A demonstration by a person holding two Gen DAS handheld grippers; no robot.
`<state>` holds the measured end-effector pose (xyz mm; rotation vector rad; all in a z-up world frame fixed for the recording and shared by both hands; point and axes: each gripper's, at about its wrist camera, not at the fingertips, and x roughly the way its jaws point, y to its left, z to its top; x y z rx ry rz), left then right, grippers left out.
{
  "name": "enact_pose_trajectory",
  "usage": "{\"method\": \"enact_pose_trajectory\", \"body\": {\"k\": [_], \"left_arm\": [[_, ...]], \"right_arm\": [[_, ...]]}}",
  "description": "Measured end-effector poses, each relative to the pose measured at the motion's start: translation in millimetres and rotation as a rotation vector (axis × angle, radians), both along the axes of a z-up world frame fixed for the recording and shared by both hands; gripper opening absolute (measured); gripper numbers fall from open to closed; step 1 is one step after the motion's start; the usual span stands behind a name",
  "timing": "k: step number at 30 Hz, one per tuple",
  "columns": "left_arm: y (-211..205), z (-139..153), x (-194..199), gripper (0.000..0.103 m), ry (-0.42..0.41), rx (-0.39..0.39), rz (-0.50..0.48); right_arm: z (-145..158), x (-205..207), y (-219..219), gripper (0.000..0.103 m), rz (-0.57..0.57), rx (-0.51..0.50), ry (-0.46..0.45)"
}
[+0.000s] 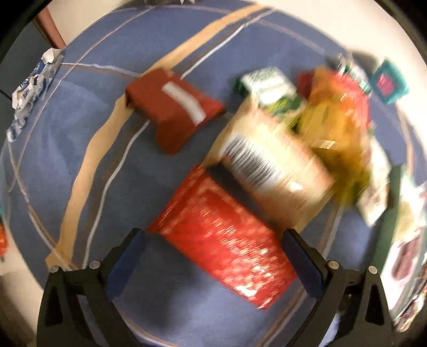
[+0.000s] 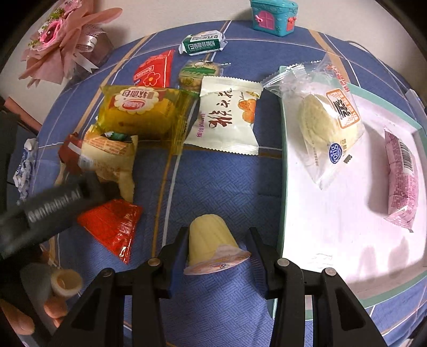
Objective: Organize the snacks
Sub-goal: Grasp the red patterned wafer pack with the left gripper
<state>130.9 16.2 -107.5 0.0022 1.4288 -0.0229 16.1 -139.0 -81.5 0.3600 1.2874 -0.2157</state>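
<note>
While motion blurs the left view, left hand-held gripper [image 1: 213, 237] apart over red packet [image 1: 226, 240], right hand-held gripper [image 2: 217, 235] clamped on jelly cup [image 2: 213, 245].

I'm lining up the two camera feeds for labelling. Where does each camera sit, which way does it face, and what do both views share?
Left wrist: on the left gripper, facing down onto the blue tablecloth; its open fingers straddle a red packet.
Right wrist: on the right gripper, facing steeply down toward the tray; its fingers hold a jelly cup; the person's fingers show at lower left.
Shared: the red packet, tablecloth and teal toy box.
</note>
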Motion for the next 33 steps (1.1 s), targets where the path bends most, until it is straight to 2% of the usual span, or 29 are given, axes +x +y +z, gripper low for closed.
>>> {"method": "enact_pose_trajectory", "body": {"k": [3, 6, 11, 14, 16, 21, 22, 29, 33], "left_arm": [[6, -7, 0, 0.102, 0.030, -0.003, 0.027], [8, -10, -1, 0.102, 0.035, 0.026, 0.028], [19, -14, -1, 0.099, 0.033, 0.017, 0.030], [15, -9, -4, 0.082, 0.010, 0.015, 0.009], [5, -6, -12, 0.063, -0.010, 0.015, -0.010], [-12, 0, -13, 0.047, -0.033, 0.017, -0.030], [-8, 10, -21, 0.047, -0.034, 0.012, -0.030], [-6, 11, -19, 0.046, -0.041, -0.019, -0.014], [-1, 31, -26, 0.046, -0.082, -0.028, -0.003]], "right_arm": [[-1, 3, 8, 0.046, 0.000, -0.004, 0.003], [-1, 4, 9, 0.046, -0.001, -0.001, 0.003], [2, 0, 12, 0.046, 0.003, -0.003, 0.009], [5, -3, 15, 0.046, 0.010, 0.002, 0.001], [8, -5, 18, 0.046, 0.015, 0.001, -0.008], [20, -7, 19, 0.046, 0.014, 0.008, -0.035], [22, -7, 19, 0.046, 0.012, 0.010, -0.040], [36, -8, 20, 0.046, 0.007, 0.014, -0.066], [46, -9, 14, 0.046, 0.000, 0.014, -0.085]]}}
